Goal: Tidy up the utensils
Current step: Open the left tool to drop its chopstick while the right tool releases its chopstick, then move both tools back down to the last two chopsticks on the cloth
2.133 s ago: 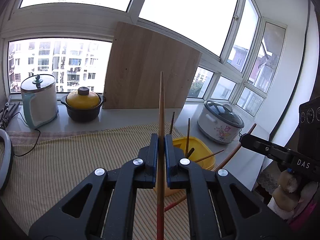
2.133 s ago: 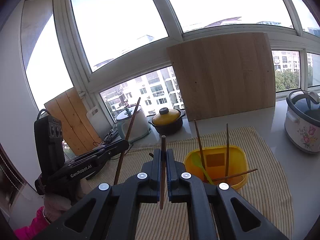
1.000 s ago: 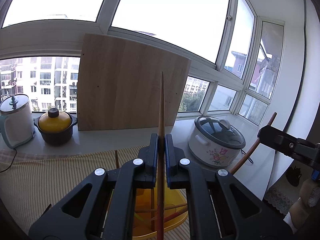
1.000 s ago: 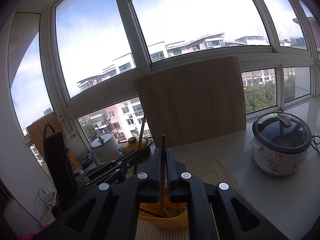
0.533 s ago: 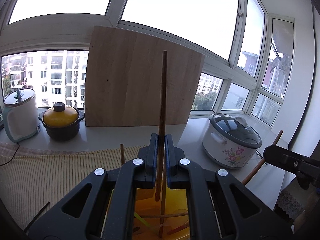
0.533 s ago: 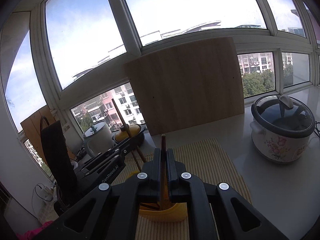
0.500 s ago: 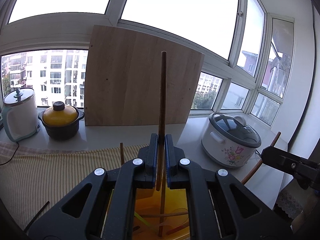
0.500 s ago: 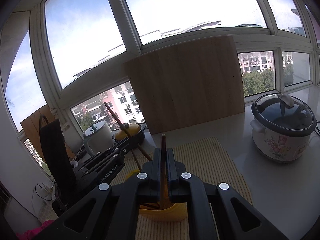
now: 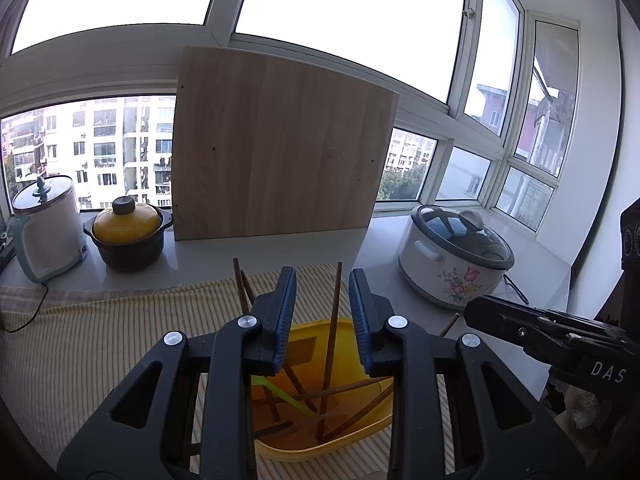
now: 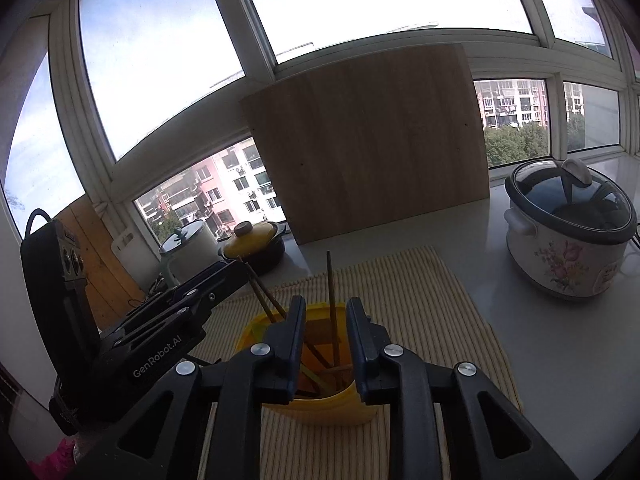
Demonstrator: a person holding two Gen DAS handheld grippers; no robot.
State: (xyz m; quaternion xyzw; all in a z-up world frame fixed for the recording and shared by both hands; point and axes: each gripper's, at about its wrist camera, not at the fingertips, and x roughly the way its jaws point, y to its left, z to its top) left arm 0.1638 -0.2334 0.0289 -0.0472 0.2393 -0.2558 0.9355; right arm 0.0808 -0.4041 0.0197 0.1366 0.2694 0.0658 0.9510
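A yellow plastic tub (image 9: pixel 360 430) stands on a striped mat (image 9: pixel 80 352) and holds several brown chopsticks and a green utensil (image 9: pixel 280 394). One chopstick (image 9: pixel 333 320) leans upright in it, in the gap between my left fingers. My left gripper (image 9: pixel 322 300) is open and empty just above the tub. In the right wrist view the tub (image 10: pixel 320 406) sits right under my right gripper (image 10: pixel 326 320), which is open and empty, with a chopstick (image 10: pixel 331 300) standing in the gap. The left gripper body (image 10: pixel 168 328) shows at the left there.
A large wooden board (image 9: pixel 276 160) leans on the window behind the mat. A flowered slow cooker (image 9: pixel 454 258) stands at the right. A black pot with a yellow lid (image 9: pixel 128 236) and a white kettle (image 9: pixel 46 230) stand at the left.
Both grippers have opened and let go of their chopsticks, which now stand in the yellow tub. Both grippers are lower and closer to the tub.
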